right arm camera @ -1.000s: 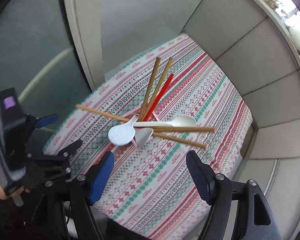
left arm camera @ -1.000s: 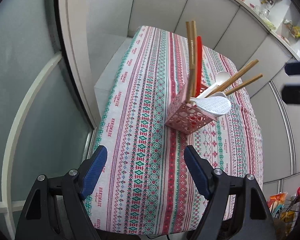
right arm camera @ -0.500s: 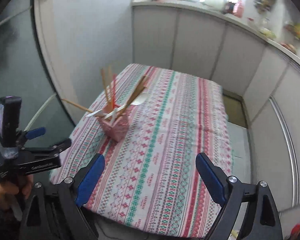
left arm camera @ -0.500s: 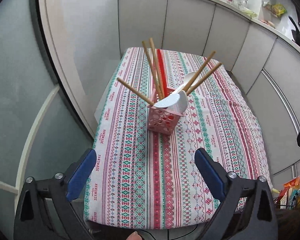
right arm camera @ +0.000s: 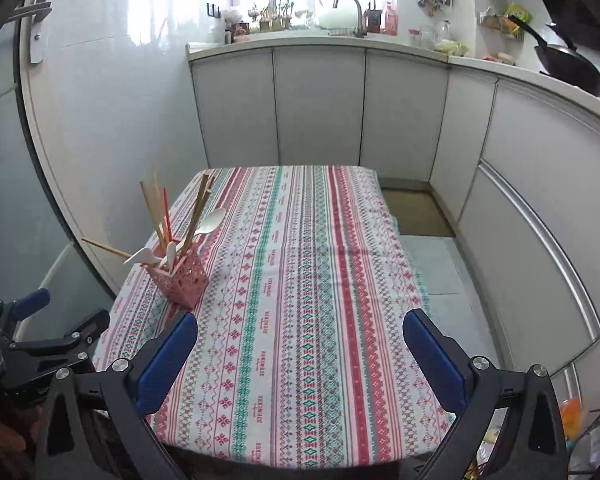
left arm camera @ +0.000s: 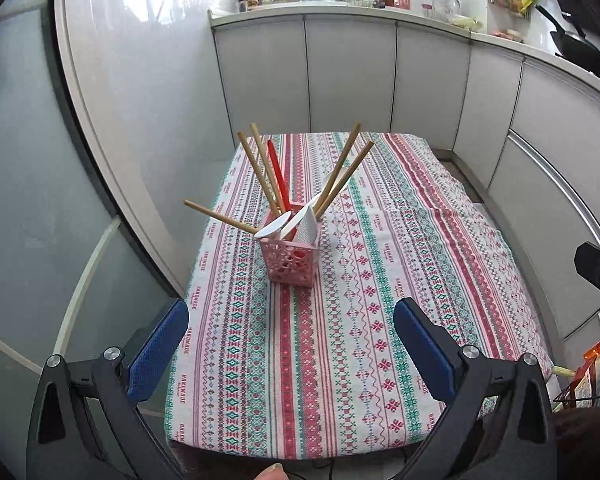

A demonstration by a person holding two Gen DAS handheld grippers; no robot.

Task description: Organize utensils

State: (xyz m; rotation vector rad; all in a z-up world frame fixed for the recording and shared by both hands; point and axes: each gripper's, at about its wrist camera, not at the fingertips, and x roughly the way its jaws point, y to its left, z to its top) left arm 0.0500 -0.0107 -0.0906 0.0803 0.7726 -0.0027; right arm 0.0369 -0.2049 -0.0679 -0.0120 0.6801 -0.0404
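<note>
**Utensils gathered in the pink basket**

On the bench (left arm camera: 400, 280), covered with a patterned cloth, stands one pink perforated basket (left arm camera: 290, 264), toward the bench's left side and upright. Inside it lean five wooden chopsticks (left arm camera: 260, 168), one red chopstick (left arm camera: 278, 172) and three white pieces: two spoons (left arm camera: 274, 227) and a flat rice paddle (left arm camera: 310, 226). All fan outward from the basket's mouth.

Both grippers hover near the bench's closest edge, well apart from the basket. The left gripper (left arm camera: 291, 344) has just been opening its jaws; they stand wide apart with nothing between them. The right gripper (right arm camera: 300, 354) likewise has jaws just opened wide, empty.
</note>
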